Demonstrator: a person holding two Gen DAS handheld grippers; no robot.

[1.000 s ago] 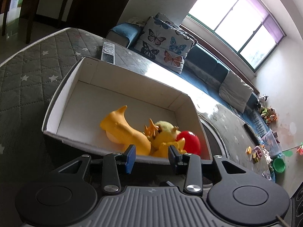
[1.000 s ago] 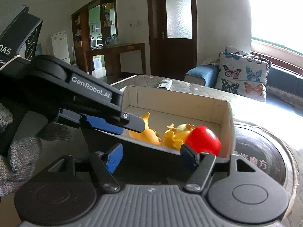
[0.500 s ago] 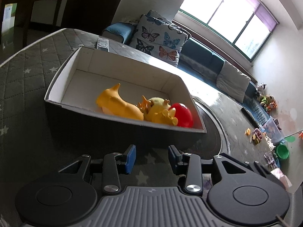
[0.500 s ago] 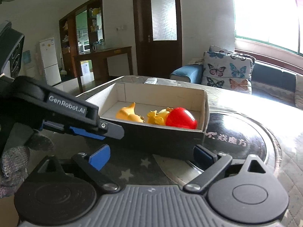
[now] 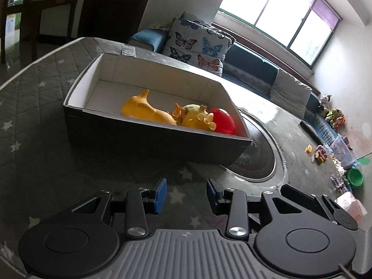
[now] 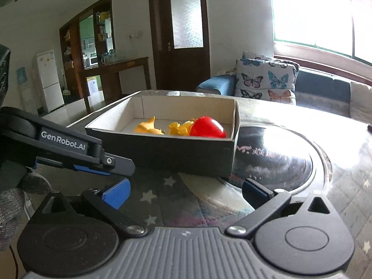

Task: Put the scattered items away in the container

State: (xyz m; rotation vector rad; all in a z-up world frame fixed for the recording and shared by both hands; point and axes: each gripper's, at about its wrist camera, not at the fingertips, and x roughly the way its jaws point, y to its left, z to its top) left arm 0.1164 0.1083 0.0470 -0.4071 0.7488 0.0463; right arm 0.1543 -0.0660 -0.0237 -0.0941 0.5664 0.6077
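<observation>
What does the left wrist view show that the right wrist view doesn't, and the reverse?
Only the left wrist view: small toys and a green bowl scattered on the floor at far right.

Only the right wrist view: the left gripper seen from the side, a gloved hand, a white fridge and a dark door.

Both: the box holding an orange toy, a yellow toy and a red toy, plus the butterfly cushion.

box (image 5: 148,144) wall ahead | open top | mat (image 5: 34,158) bare
</observation>
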